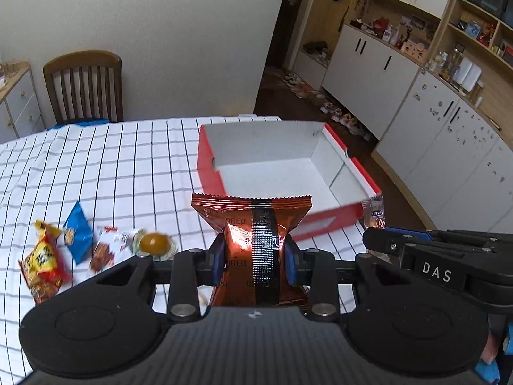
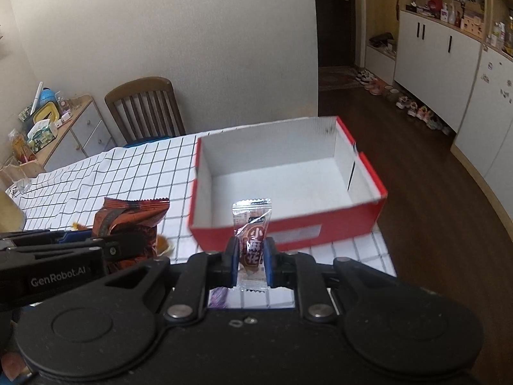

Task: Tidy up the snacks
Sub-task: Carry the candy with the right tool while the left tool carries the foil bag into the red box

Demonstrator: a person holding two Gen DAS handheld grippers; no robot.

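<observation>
Holding, nothing boxed yet: left gripper (image 1: pixel 253 258) clamps Oreo pack (image 1: pixel 253 224), right gripper (image 2: pixel 251 258) clamps small sachet (image 2: pixel 252 227); red box (image 2: pixel 368 211) ahead empty, four snacks (image 1: pixel 96 250) left of left gripper.

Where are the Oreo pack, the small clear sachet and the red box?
Oreo pack (image 1: pixel 251 247), left wrist view, pinched middle.
Small clear sachet (image 2: pixel 252 237), right wrist view, printed front.
Red box (image 2: pixel 320 231), right wrist view, near outer wall.
</observation>
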